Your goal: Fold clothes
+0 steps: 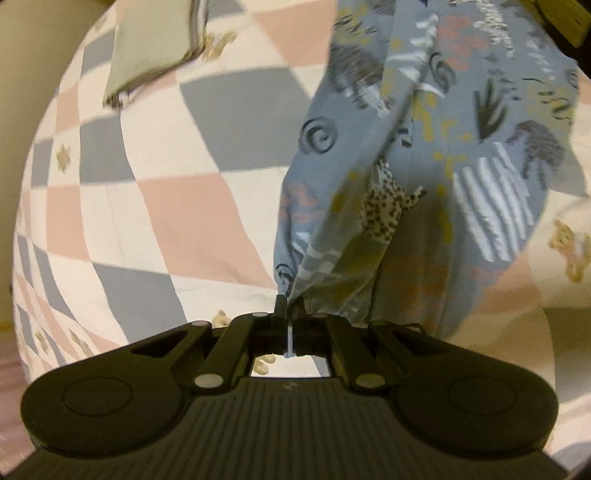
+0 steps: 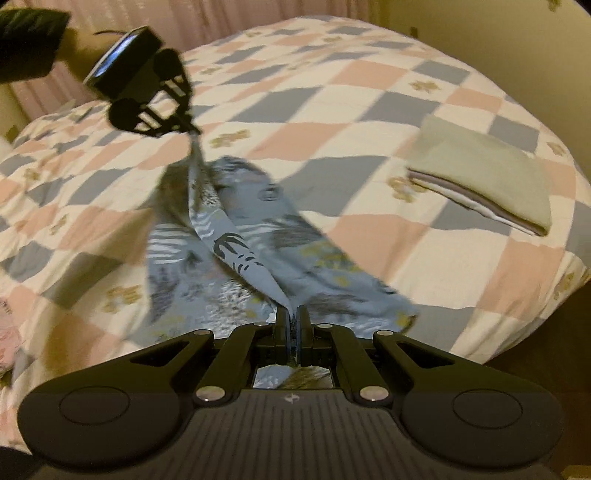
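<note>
A grey-blue garment printed with animals, swirls and stripes hangs above a checked bedspread. My left gripper is shut on one edge of it; the cloth falls away to the right of the fingers. In the right wrist view the same garment stretches between both grippers, its lower part trailing on the bed. My right gripper is shut on the near edge. The left gripper appears at upper left, pinching the far edge, blurred by motion.
A stack of folded clothes, olive green on top, lies on the bedspread at the right; the same stack shows at the top left of the left wrist view. Pink curtains hang behind the bed. A pink cloth lies at the left edge.
</note>
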